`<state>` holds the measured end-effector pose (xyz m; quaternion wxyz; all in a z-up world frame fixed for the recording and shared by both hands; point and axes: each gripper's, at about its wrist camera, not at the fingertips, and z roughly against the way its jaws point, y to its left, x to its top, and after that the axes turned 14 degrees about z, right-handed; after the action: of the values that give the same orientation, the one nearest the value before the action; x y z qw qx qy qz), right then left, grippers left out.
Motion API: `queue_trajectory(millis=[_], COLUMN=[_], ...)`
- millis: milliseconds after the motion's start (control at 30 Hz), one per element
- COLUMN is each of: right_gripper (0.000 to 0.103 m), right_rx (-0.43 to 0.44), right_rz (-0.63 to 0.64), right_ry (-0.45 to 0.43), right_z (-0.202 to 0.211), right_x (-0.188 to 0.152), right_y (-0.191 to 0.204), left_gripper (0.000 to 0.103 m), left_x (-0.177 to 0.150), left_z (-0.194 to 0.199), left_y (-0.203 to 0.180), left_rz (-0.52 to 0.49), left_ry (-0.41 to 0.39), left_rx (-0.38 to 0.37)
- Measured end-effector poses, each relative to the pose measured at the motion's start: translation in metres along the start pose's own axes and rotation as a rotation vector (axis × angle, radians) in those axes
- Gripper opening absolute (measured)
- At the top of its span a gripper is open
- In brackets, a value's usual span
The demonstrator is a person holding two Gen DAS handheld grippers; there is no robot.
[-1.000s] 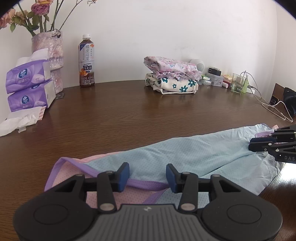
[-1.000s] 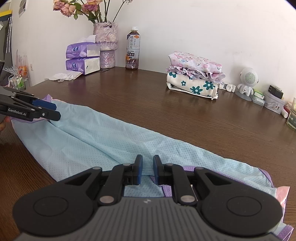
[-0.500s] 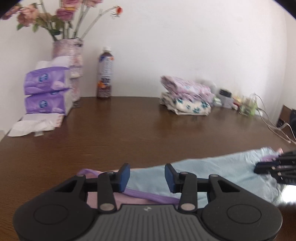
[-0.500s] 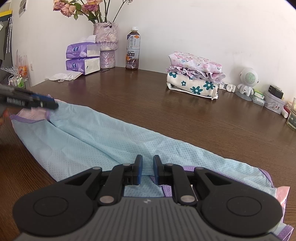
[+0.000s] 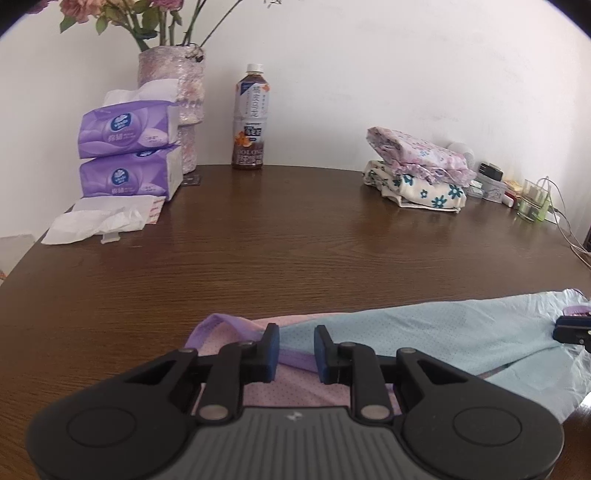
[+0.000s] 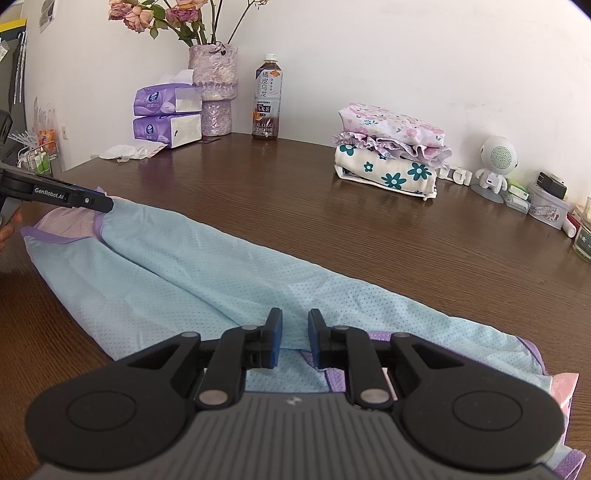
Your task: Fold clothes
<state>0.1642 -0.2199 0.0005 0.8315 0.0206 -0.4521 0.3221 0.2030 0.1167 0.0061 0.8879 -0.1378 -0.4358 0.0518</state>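
Two folded clothes (image 6: 389, 147) stacked on the worktop (image 6: 332, 221); one vase (image 6: 214, 92) holds flowers (image 6: 159, 14) (wilting). Left claw (image 5: 295, 349) closing over the garment (image 6: 207, 269), right claw (image 6: 294, 336) slightly spread.

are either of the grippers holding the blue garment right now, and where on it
The left gripper is closing over the light blue garment at its purple-trimmed end; no firm pinch shows. The right gripper straddles the other end, opening.
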Motion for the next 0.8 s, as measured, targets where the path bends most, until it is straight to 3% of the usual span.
queue_trajectory(millis=[133,167,367,567,667,800], right_gripper=[0.016,0.016,0.016,0.016,0.016,0.016], right_rx=[-0.001,-0.002,-0.003,-0.001,-0.001,-0.001], right_rz=[0.001,0.001,0.003,0.002,0.002,0.002], right_ry=[0.001,0.001,0.001,0.001,0.001,0.001], right_z=[0.0,0.0,0.0,-0.001,-0.001,0.0], right_x=[0.0,0.0,0.0,0.0,0.0,-0.001], right_y=[0.001,0.001,0.001,0.0,0.0,0.001], left_gripper=[0.02,0.024,0.032,0.031,0.031,0.032], left_x=[0.002,0.003,0.006,-0.011,-0.021,-0.031], left_z=[0.002,0.004,0.027,0.023,0.019,0.015], left_y=[0.005,0.006,0.001,-0.04,-0.056,-0.064], left_rz=[0.031,0.039,0.054,-0.102,-0.18,-0.244], left_ry=[-0.007,-0.015,-0.087,0.013,0.045,0.055], left_rx=[-0.004,-0.01,-0.11,-0.207,-0.201,-0.139])
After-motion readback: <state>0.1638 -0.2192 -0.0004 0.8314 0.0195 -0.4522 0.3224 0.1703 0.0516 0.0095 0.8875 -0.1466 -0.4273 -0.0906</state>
